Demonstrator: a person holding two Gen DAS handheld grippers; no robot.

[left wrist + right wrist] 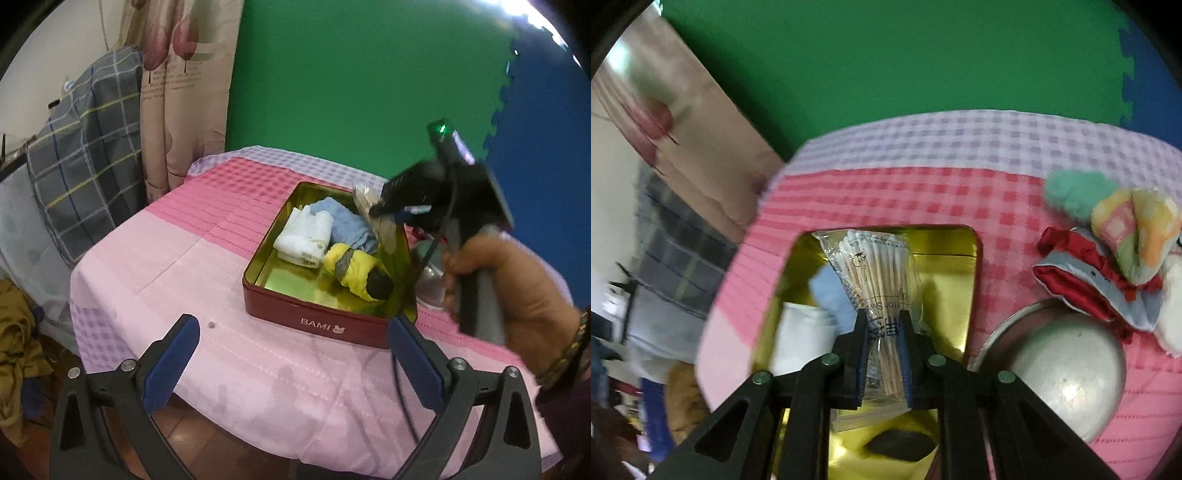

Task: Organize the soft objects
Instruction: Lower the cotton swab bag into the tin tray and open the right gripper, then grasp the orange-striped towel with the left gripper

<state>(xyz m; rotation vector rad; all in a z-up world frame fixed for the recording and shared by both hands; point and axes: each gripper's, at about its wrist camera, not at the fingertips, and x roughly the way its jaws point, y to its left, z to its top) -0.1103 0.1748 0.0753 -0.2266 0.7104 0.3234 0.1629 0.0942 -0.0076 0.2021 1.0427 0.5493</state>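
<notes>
I have the right gripper [882, 350] clenched on a bag of cotton swabs [875, 273], held over the red tin [325, 325] at frame centre, presumably to drop it in. My left gripper [291, 354] hangs released and empty at the bottom of its frame, clear of the tin. Three soft items already lie inside: a white cloth [303, 236], a blue cloth [343, 221] and a yellow roll [354, 269].

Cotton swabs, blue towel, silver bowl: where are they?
Cotton swabs [875, 273]: right wrist view, middle of the bag.
Blue towel [343, 221]: left wrist view, its folds in the tin.
Silver bowl [1067, 373]: right wrist view, its domed surface.
</notes>
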